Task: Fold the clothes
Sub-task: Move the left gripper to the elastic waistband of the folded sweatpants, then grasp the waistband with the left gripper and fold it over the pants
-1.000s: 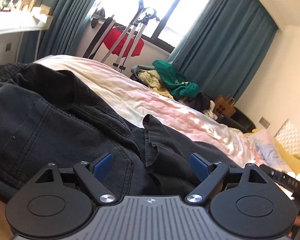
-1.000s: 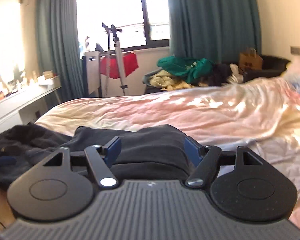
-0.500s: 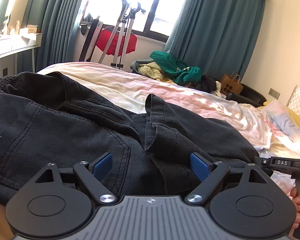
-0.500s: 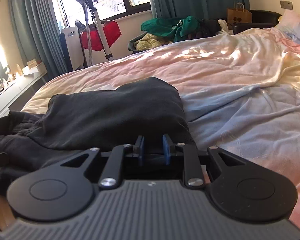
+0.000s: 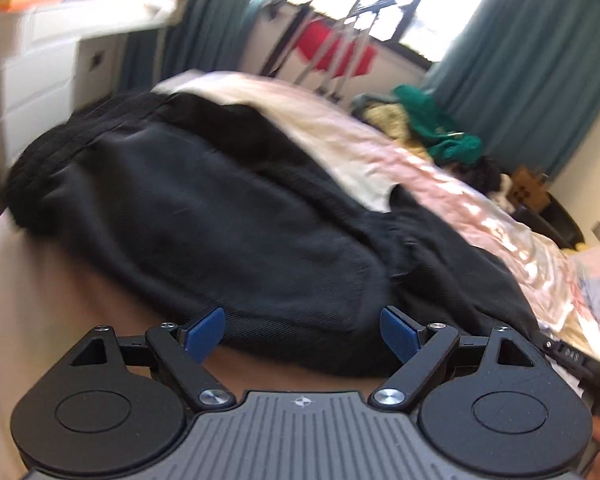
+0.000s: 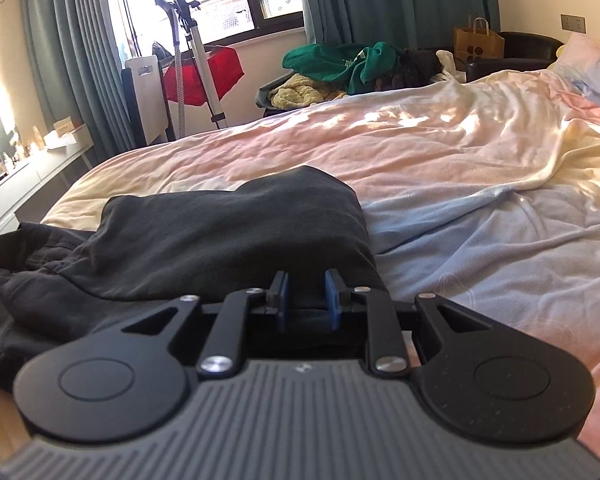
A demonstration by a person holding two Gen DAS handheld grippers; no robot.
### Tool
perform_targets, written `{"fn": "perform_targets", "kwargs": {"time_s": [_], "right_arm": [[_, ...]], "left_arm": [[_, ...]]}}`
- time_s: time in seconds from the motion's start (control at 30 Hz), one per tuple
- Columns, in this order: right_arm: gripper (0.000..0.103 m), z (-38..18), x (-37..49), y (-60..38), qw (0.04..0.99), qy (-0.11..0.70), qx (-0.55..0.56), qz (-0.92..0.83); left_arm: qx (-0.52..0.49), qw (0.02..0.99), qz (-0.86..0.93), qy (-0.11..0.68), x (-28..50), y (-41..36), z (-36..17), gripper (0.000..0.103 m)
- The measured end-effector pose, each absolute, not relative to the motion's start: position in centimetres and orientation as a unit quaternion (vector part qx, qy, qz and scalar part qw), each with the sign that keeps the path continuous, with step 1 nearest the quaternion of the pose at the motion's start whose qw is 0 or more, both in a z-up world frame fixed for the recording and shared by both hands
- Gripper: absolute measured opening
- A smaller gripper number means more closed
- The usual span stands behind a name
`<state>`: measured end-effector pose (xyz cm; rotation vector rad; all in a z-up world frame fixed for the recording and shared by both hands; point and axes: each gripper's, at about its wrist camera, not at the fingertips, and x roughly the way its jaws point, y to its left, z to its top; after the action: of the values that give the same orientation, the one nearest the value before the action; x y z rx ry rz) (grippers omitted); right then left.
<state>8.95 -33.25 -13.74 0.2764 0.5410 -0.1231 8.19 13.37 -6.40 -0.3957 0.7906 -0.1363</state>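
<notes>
The bed (image 6: 480,168) fills most of both views, its pink and pale blue cover rumpled, with broad open room to the right of the black trousers (image 6: 228,240). These lie bunched along the near left edge of the bed, the waistband end by its left corner. A basket (image 6: 266,98) beyond the far edge holds green and yellow clothes. The right gripper (image 6: 305,304) has its pads nearly together, pinching a fold of the trousers' near hem. The left gripper (image 5: 303,334) stands spread wide, empty, just before the trousers' near edge.
</notes>
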Motion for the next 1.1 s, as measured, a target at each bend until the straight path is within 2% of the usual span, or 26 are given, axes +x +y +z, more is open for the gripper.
{"fn": "perform_targets", "kwargs": {"time_s": [0.07, 0.17, 0.37, 0.53, 0.73, 1.0, 1.1], "right_arm": [[0.023, -13.7, 8.9, -33.4, 0.952, 0.266, 0.14, -0.059], [0.023, -13.6, 8.7, -33.6, 0.951, 0.266, 0.148, -0.058], [0.023, -13.5, 8.4, -33.8, 0.95, 0.266, 0.15, -0.06], [0.023, -13.7, 8.5, -33.5, 0.951, 0.266, 0.141, -0.063], [0.023, -13.3, 8.3, -33.3, 0.956, 0.252, 0.136, -0.069], [0.023, -12.6, 8.4, -32.8, 0.966, 0.219, 0.124, -0.062], [0.023, -14.0, 9.6, -32.9, 0.953, 0.261, 0.148, -0.05]], "left_arm": [[-0.285, 0.864, -0.076, 0.409, 8.5, 16.5, -7.7, 0.098], [-0.434, 0.784, -0.064, 0.438, 9.0, 20.9, -10.7, 0.098], [-0.501, 0.77, 0.015, 0.395, 10.5, 23.3, -13.0, 0.096], [-0.483, 0.801, 0.037, 0.351, 12.5, 23.3, -12.5, 0.095], [-0.501, 0.812, 0.093, 0.283, 13.7, 26.5, -12.4, 0.074], [-0.524, 0.805, 0.092, 0.263, 15.5, 29.0, -13.3, 0.059], [-0.513, 0.816, 0.086, 0.253, 15.5, 28.6, -13.4, 0.043]]}}
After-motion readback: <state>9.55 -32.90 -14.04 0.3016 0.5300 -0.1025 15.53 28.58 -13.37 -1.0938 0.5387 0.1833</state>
